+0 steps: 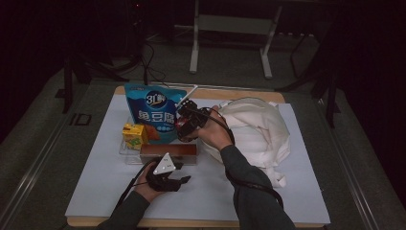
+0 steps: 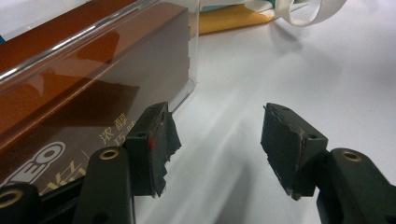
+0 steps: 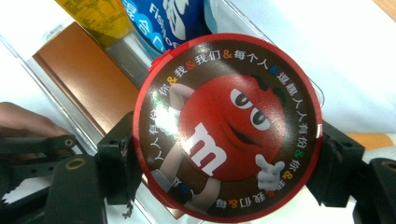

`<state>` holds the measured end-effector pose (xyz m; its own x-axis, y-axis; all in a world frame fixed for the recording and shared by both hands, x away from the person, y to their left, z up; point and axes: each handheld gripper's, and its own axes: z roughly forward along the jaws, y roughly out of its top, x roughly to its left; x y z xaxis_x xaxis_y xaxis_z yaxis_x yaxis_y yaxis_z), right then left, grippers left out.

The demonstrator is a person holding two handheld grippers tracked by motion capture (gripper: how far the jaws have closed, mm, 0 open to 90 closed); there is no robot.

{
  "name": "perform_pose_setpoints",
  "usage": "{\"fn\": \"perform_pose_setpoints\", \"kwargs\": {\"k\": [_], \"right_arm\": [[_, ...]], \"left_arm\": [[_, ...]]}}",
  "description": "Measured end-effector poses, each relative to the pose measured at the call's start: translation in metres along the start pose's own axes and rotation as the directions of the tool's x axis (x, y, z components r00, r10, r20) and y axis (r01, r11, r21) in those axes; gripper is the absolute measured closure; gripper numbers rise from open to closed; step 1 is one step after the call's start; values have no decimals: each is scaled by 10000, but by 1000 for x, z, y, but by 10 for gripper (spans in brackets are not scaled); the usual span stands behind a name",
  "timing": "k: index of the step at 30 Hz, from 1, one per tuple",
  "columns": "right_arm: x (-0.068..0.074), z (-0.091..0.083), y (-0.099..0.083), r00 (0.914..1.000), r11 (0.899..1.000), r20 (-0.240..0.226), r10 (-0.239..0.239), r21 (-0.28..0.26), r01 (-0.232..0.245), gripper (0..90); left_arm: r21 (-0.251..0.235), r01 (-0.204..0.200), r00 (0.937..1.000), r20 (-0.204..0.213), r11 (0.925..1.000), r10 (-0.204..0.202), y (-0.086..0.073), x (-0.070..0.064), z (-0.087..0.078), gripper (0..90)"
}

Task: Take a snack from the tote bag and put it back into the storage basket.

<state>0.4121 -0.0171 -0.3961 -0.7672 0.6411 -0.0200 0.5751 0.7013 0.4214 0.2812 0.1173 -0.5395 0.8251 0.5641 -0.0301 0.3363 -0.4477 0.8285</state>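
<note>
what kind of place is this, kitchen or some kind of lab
Probably a lab or recording setup, not a kitchen: a white-covered table in a dark room, metal stand legs behind it, and snack props such as a blue pouch in a clear tray.

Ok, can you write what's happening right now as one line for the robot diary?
right gripper: shut on round candy tin | left gripper: open, beside brown box | clear tray: holds blue pouch, yellow carton

High view dim, dark bkgd; gripper views bright, slight blur.
</note>
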Motion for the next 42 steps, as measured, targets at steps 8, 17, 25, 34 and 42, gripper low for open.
{"fn": "perform_pose_setpoints", "kwargs": {"k": [8,17,25,34,42], "right_arm": [[1,3,-1,9998,9998,57,181,30,-181,257],[0,12,-4,9996,9997,280,104,219,-110,257],[1,16,-3,9990,9997,424,151,186,-159,256],[0,21,-3,9980,9994,562,287,153,-296,257],[2,28,-4,9980,9985,458,427,331,-442,256]], "left_arm": [[4,-21,10000,-10,10000,21,0,0,0,423],[2,-27,10000,-27,10000,27,0,0,0,423],[20,-57,10000,-21,10000,57,0,0,0,423],[22,-46,10000,-11,10000,46,0,0,0,423],[25,-47,10000,-8,10000,47,0,0,0,422]]}}
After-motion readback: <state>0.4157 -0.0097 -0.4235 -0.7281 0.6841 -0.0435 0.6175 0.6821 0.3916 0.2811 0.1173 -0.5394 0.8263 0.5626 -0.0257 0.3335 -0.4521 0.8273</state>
